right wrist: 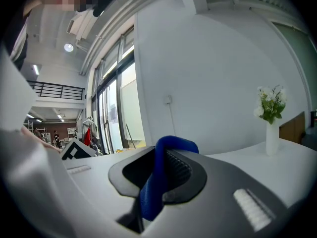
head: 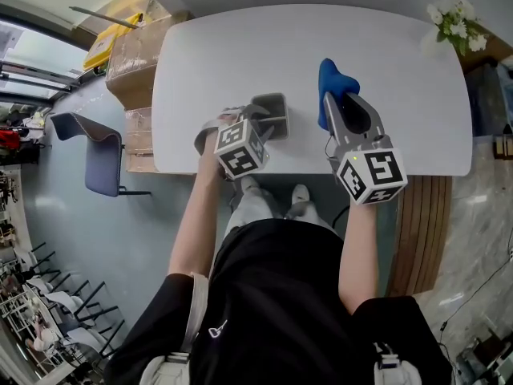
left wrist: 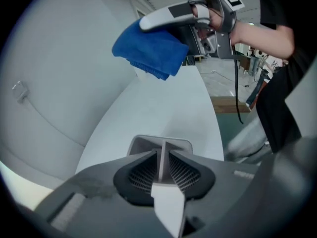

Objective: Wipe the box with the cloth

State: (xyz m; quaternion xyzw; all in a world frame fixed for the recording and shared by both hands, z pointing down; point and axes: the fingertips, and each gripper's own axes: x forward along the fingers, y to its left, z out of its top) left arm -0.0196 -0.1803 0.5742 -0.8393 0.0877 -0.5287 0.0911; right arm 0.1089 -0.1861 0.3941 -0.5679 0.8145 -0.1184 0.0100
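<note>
A small grey box (head: 272,111) sits on the white table (head: 240,54) near its front edge. My left gripper (head: 258,121) is shut on one thin wall of the box (left wrist: 161,144), which stands upright between the jaws of the left gripper (left wrist: 162,158). To the right, my right gripper (head: 343,103) is shut on a folded blue cloth (head: 333,85), held just above the table and apart from the box. In the left gripper view the cloth (left wrist: 151,51) hangs from the right gripper (left wrist: 190,21). In the right gripper view the cloth (right wrist: 158,177) is pinched in the right gripper (right wrist: 163,170).
A vase of white flowers (head: 453,22) stands at the table's far right corner, also seen as the vase (right wrist: 270,114). Cardboard boxes (head: 136,54) and a grey chair (head: 92,155) stand left of the table. A wooden platform (head: 425,223) lies to the right.
</note>
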